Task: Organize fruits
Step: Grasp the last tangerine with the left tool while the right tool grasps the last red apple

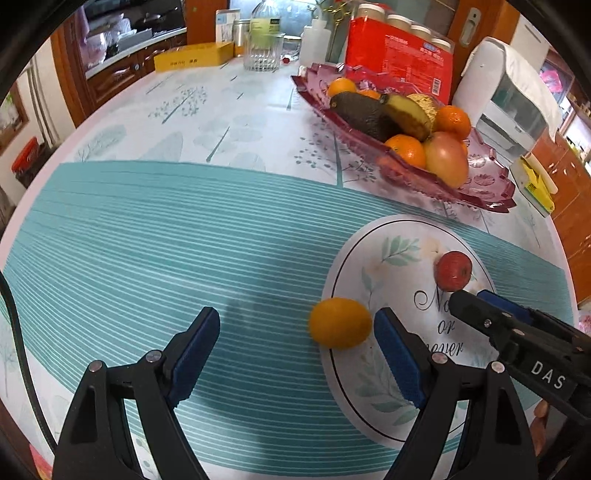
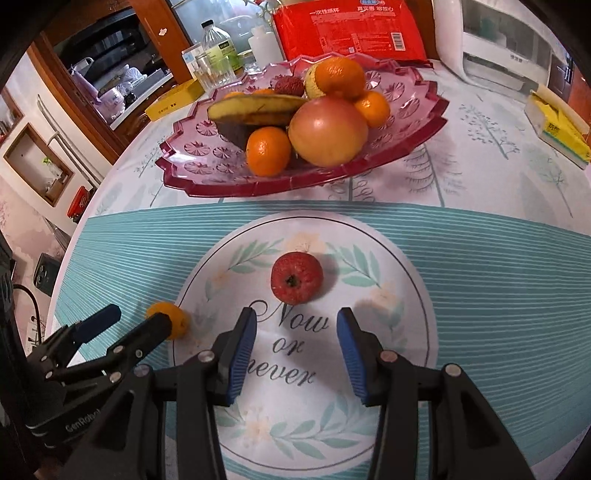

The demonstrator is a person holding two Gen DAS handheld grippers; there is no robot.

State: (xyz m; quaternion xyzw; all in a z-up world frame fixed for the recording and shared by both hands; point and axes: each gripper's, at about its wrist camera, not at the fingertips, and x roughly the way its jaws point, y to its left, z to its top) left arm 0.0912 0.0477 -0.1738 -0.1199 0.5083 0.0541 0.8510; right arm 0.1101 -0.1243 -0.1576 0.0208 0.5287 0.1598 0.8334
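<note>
A small yellow-orange fruit (image 1: 340, 323) lies on the teal placemat at the left edge of the printed white oval (image 1: 402, 269); it also shows in the right wrist view (image 2: 177, 319). My left gripper (image 1: 297, 334) is open, with the fruit just ahead of its right finger. A small red apple (image 2: 296, 277) lies on the oval (image 2: 391, 325); it also shows in the left wrist view (image 1: 453, 270). My right gripper (image 2: 296, 332) is open and empty just short of the apple. A pink glass fruit tray (image 2: 406, 122) behind holds oranges, a large apple, a banana and an avocado.
A red package (image 2: 347, 27), bottles (image 2: 218, 51), a yellow box (image 1: 192, 57), a white appliance (image 2: 491, 40) and a yellow tissue pack (image 2: 557, 125) stand along the back of the round table. The table edge curves at left.
</note>
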